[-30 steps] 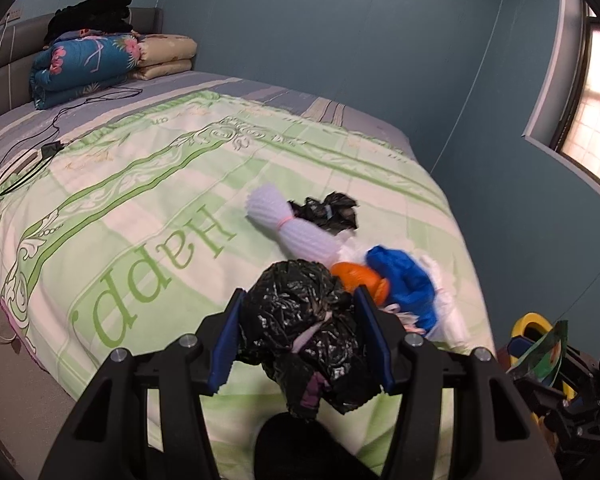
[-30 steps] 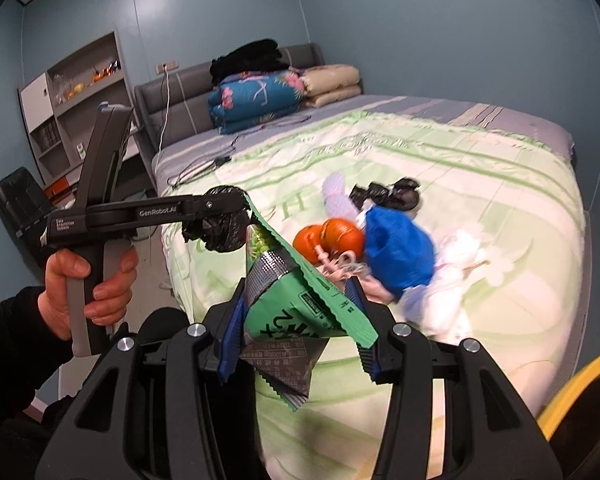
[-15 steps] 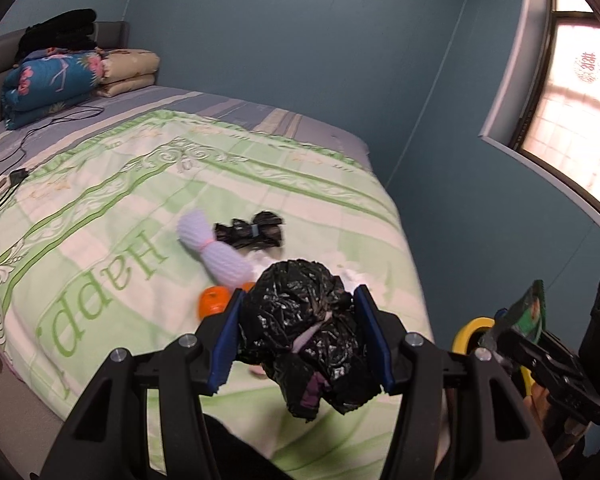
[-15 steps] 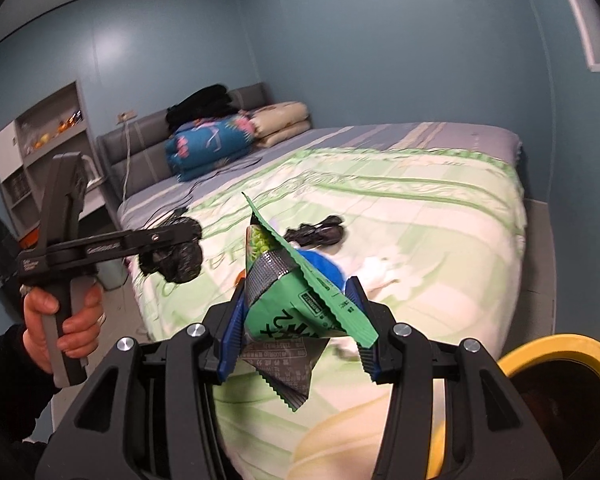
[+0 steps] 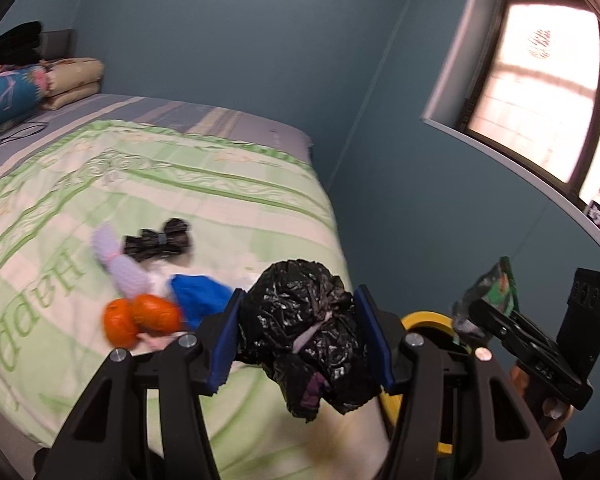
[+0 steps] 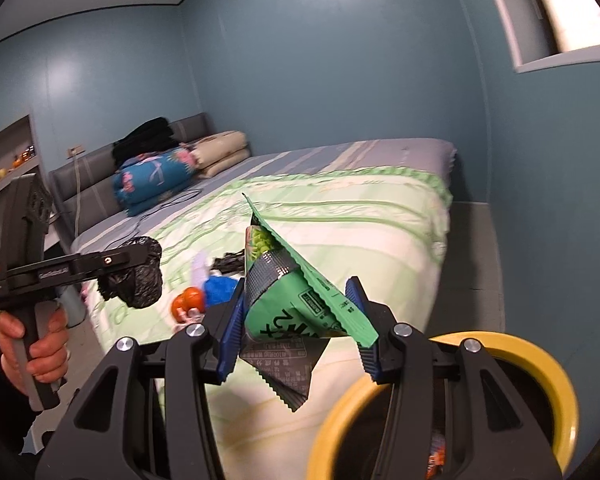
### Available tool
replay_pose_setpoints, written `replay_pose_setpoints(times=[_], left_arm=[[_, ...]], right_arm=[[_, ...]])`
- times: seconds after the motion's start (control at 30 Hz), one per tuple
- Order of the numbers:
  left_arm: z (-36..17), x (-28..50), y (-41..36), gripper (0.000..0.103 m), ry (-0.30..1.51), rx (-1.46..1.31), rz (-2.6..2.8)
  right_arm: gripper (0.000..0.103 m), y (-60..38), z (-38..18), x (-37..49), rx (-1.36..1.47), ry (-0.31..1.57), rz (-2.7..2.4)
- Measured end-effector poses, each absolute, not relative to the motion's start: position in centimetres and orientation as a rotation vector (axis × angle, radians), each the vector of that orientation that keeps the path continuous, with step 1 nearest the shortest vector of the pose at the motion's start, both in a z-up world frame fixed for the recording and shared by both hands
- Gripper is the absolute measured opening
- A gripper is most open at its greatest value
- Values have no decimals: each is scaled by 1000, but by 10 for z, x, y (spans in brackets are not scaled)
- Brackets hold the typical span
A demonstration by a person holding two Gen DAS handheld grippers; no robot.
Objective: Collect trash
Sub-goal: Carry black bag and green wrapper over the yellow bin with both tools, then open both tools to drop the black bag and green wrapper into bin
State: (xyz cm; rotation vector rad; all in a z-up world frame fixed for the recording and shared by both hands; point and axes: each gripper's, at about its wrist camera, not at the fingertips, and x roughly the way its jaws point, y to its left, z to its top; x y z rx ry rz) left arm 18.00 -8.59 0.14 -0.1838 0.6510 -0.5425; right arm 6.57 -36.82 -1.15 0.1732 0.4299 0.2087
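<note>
Left tongs [image 5: 300, 336] half-closed, clamped on crumpled black plastic bag [image 5: 304, 332], held above bed edge. Right tongs [image 6: 296, 328] likewise grip torn green foil snack wrapper [image 6: 296, 300] over yellow-rimmed bin [image 6: 540, 376]. Green bedspread [image 5: 220, 200] reads "Happ"; wrapper print illegible.

A home bedroom — made bed [image 5: 180, 184], folded quilts [image 6: 156, 178].

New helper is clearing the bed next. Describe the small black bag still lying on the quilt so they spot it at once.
Start at the green-and-white quilt covering the bed. Near its foot lies a cluster of litter: two orange fruits, a blue bag, a pale foam sleeve. The black bag lies just beyond the sleeve, cinched at the middle like a bow.
</note>
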Motion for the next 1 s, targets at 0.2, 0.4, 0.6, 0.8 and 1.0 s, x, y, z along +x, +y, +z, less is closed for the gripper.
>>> replay_pose_setpoints(times=[0.2,0.4,0.6,0.8,1.0], left_arm=[[3,178,-134,52,663,-144,-635],[1,177,-175,52,677,-133,-718],[-11,172,-211,52,701,-120,-775],[-27,161,-238,52,728,-111,-821],[-43,144,-256,52,764,-105,-882]], right_arm=[[46,-399,-9,51,189,411,110],[46,-421,-14,43,205,414,49],[46,-444,-25,38,241,430,-16],[46,-459,-34,33,243,445,-76],[46,-474,-40,30,255,472,-118]])
